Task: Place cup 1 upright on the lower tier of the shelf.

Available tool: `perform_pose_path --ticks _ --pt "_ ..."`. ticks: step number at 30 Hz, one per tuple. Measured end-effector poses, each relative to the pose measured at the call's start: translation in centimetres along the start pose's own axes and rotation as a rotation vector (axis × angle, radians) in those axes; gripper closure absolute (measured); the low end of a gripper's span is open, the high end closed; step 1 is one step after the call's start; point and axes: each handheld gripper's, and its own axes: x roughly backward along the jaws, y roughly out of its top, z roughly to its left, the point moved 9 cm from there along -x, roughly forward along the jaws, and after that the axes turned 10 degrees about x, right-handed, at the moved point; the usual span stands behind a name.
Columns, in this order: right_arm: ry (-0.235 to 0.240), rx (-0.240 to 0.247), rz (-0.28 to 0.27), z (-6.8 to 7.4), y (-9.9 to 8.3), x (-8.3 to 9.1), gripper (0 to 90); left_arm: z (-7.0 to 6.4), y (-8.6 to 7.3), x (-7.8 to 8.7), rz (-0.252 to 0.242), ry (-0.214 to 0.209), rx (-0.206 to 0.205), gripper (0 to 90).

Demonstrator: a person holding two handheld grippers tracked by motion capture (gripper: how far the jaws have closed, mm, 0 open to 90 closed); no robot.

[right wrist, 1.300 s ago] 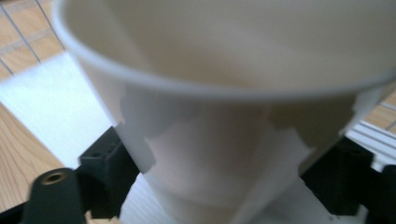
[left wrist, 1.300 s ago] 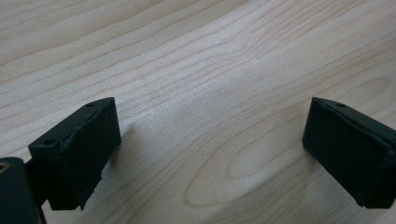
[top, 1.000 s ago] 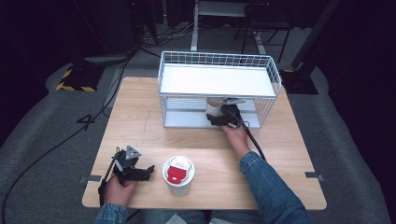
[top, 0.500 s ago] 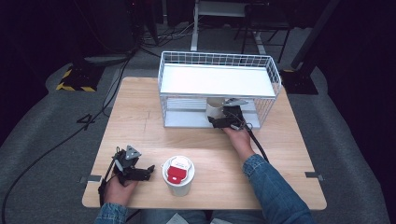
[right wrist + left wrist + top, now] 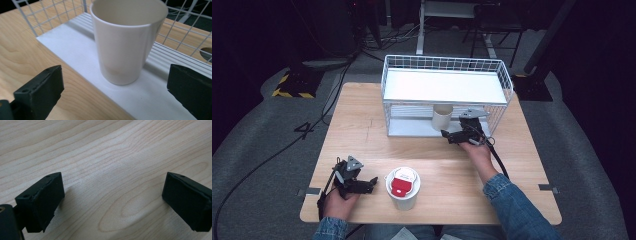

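Observation:
A cream cup (image 5: pixel 126 40) stands upright on the lower shelf of the white wire rack (image 5: pixel 444 87), seen in the high view as the cup (image 5: pixel 442 117). My right gripper (image 5: pixel 447 135) is open just in front of it, its jaws wide apart and the cup (image 5: pixel 126 40) ahead of them, untouched. A second white cup (image 5: pixel 403 189) with a red item inside stands near the table's front edge. My left gripper (image 5: pixel 371 181) rests open on the bare wood left of that cup, with nothing between its fingers (image 5: pixel 41 201).
The wooden table (image 5: pixel 362 130) has bare room at left and right of the rack. The rack's top shelf (image 5: pixel 442 85) overhangs the lower shelf (image 5: pixel 75 60), and wire walls (image 5: pixel 185 32) close its back and sides. Cables trail from both grippers.
My right gripper has drawn back a little from under the rack toward the table's front, leaving the cream cup standing on the lower shelf. The left gripper has stayed still.

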Motion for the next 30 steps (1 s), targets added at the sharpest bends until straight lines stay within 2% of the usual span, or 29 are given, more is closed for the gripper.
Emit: perform_pose_path --ticks 9,19,24,27,30 --pt "0.025 0.020 -0.039 0.9 0.2 4.1 1.3 -0.1 -0.3 0.2 0.006 -0.009 -0.011 4.6" --pt "0.056 0.030 -0.062 2.0 -0.7 8.8 1.3 -0.1 -0.2 0.2 0.002 -0.011 -0.010 4.6" --pt "0.073 0.049 0.026 2.5 -1.9 10.6 0.4 -0.1 -0.2 0.2 0.002 -0.012 -0.011 4.6" --pt "0.075 0.051 0.002 2.7 -2.3 11.5 0.3 -0.1 -0.2 0.2 0.002 -0.010 -0.013 4.6" --pt "0.084 0.039 0.004 2.9 -3.0 12.6 0.3 -0.1 -0.3 0.2 0.004 -0.013 -0.009 4.6"
